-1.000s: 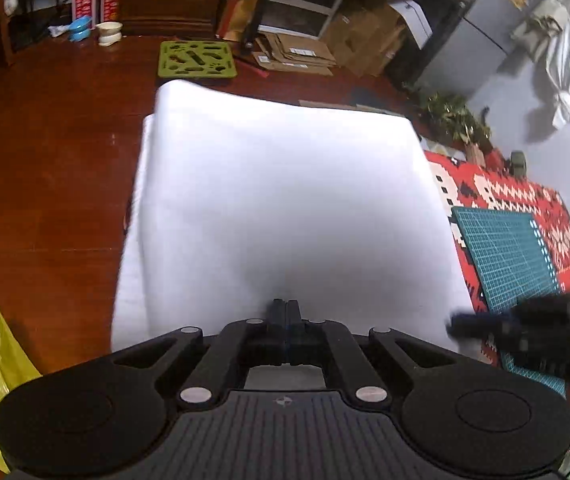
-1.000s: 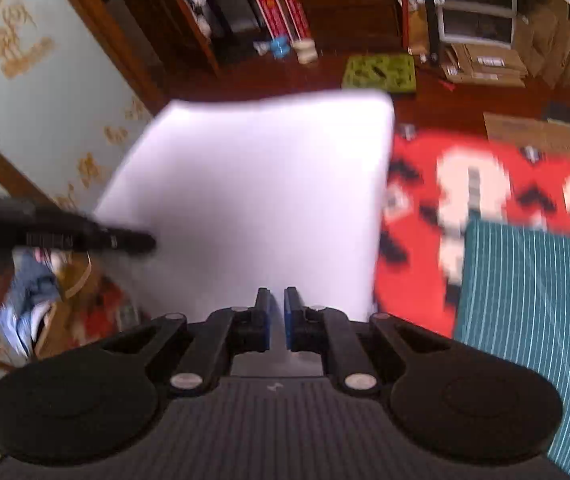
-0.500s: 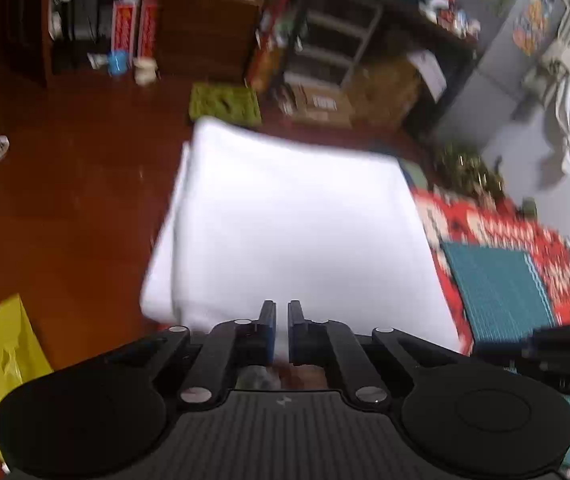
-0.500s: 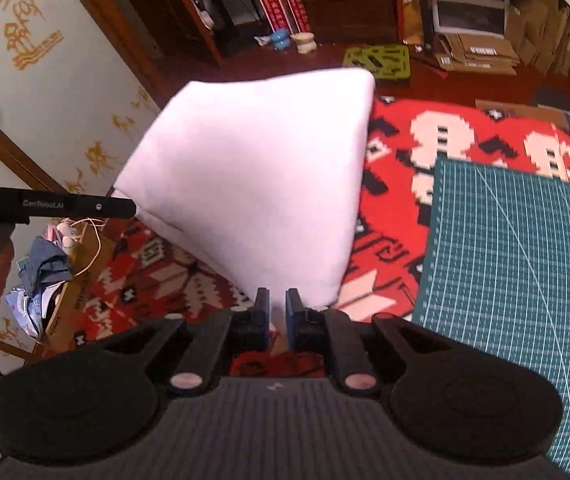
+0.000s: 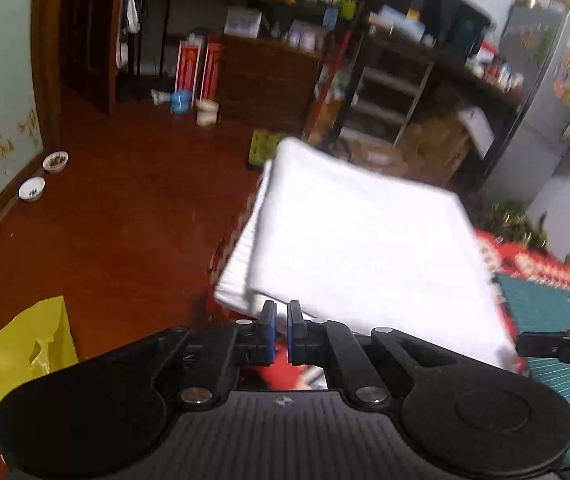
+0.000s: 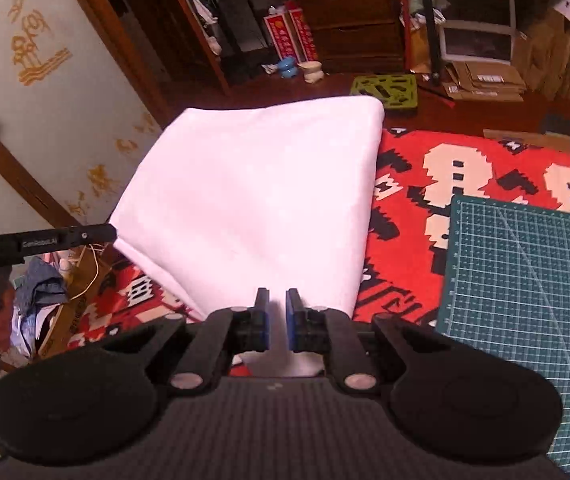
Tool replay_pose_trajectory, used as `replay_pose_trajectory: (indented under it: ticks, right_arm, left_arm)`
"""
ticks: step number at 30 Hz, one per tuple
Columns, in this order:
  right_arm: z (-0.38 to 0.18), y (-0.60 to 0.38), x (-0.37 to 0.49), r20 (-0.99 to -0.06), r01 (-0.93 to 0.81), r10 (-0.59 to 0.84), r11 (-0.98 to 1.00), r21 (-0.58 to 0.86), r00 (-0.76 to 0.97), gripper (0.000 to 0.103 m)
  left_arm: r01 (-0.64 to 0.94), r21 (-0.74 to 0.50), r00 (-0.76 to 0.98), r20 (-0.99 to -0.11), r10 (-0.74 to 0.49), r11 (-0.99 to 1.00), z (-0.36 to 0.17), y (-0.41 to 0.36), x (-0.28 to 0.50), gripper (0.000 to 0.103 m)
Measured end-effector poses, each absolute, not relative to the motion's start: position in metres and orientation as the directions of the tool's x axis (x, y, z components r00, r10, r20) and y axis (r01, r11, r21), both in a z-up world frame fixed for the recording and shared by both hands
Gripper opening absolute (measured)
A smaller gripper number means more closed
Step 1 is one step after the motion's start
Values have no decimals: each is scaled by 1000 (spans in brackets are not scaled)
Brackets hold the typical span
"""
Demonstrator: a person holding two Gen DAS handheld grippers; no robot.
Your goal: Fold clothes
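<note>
White folded cloth (image 6: 253, 204) — lifted off the red patterned rug (image 6: 465, 168), held aloft where a second ago it sat lower. Left gripper (image 5: 278, 330) fingers pinch one near corner; right gripper (image 6: 277, 322) fingers pinch the other. Fold apparently done — set-down likely next.

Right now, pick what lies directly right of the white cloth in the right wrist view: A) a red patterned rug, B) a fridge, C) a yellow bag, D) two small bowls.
A: the cloth borders the red patterned rug along its right edge.
</note>
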State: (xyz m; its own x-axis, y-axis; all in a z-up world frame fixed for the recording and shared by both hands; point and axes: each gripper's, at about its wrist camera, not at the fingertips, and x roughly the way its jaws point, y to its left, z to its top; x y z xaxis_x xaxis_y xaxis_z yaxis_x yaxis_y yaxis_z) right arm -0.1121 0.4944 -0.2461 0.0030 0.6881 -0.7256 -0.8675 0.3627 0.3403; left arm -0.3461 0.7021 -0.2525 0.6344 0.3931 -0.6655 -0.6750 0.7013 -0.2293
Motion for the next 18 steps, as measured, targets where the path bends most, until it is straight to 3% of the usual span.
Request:
replay_pose_trajectory:
  ticks: [3,4,7,9,11,13,15,17,18]
  right_arm:
    - [-237,479,-117,-714,-883,700,343,322,12,15]
    - [-234,472,-120,-712,-888,702,340,310,20,17]
    - [-225,444,-133,-695,-894,717,343,288,51,20]
    - [-217,420,-141,-675,-888,734,355,294,70,27]
    - [-206,395,-149,-654,-882,751,365,297,91,30]
    - [-186,365,-157,-632,-880,766,375,292,116,33]
    - [-162,338,-166,-615,-889,777,370,270,136,53]
    - [-137,313,-175,-605,-905,782,355,235,150,63]
    - [-126,301,-180,-600,-912,785,347,218,155,69]
  left_arm:
    - [-676,-215,654,-616,440,705,-234,662,-359,6]
    - [-677,-206,658,-600,455,707,-227,648,-363,11]
    - [-693,-205,664,-556,500,691,-207,598,-379,39]
    - [-692,-221,679,-522,516,687,-193,564,-388,42]
    - [-697,-228,680,-510,526,679,-178,532,-392,59]
    - [-710,-228,667,-521,532,667,-162,503,-393,66]
    - [-719,-225,656,-530,537,657,-147,476,-393,74]
    - [-729,-231,649,-532,544,644,-138,455,-393,88]
    - [-735,-234,644,-534,547,636,-134,445,-394,90]
